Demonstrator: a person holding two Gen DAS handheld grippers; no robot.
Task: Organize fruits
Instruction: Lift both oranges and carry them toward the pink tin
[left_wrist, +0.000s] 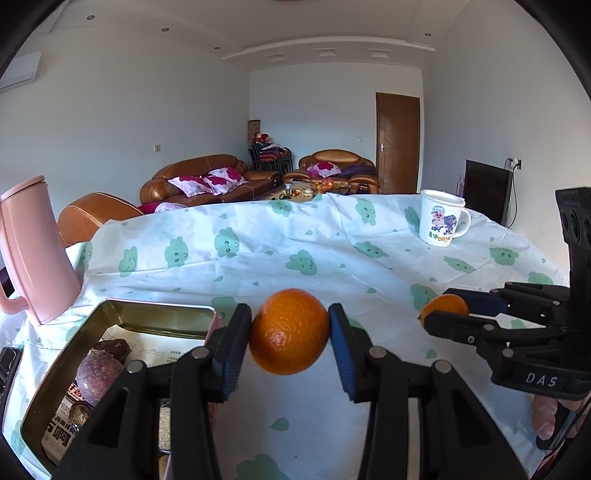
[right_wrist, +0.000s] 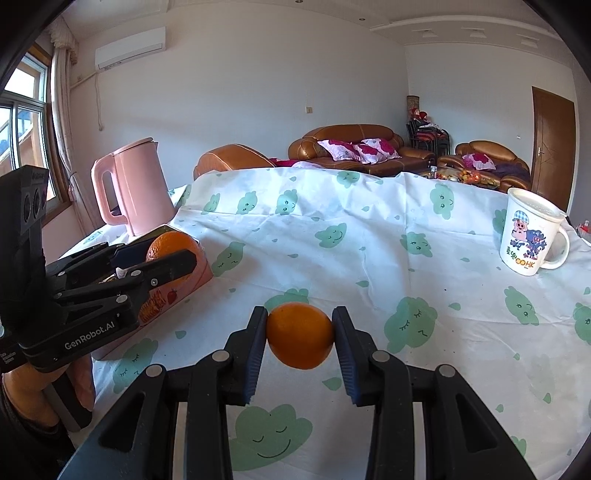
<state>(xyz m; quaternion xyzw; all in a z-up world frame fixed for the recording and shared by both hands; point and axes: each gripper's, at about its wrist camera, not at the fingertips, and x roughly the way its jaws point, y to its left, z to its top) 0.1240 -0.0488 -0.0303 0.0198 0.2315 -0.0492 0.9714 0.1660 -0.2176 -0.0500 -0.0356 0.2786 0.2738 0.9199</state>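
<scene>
Pink plastic shows at the far left: a kettle (left_wrist: 35, 251) stands upright at the left edge of the tabletop (left_wrist: 332, 251), which is covered with a white cloth printed with green clouds. Just to the right of the kettle, nearer to the camera, lies an open metal tin (left_wrist: 55, 369) with a pink outer wall. Inside it there are dark purple-brown fruits (left_wrist: 99, 373) on printed paper; how many they are I cannot tell exactly.

Next comes the left gripper (left_wrist: 290, 332). Its fingers (left_wrist: 231, 354) are clenched on an orange (left_wrist: 290, 330), both blue pads pressing on the sides of the fruit. The orange hangs above the cloth, just beside the right edge of the tin. In the right wrist view this orange seems to be over the tin's near corner.

More to the right is the right gripper (right_wrist: 300, 336), held by a hand (left_wrist: 546, 417) of the person. Its fingers (right_wrist: 349, 354) are also clamped on a second orange (right_wrist: 300, 335), which is lifted a little above the cloth, well apart from the tin.

At the far right, near the back edge of the tabletop, stands a white mug (right_wrist: 530, 234) with a cartoon pig, upright, its handle pointing right.
</scene>
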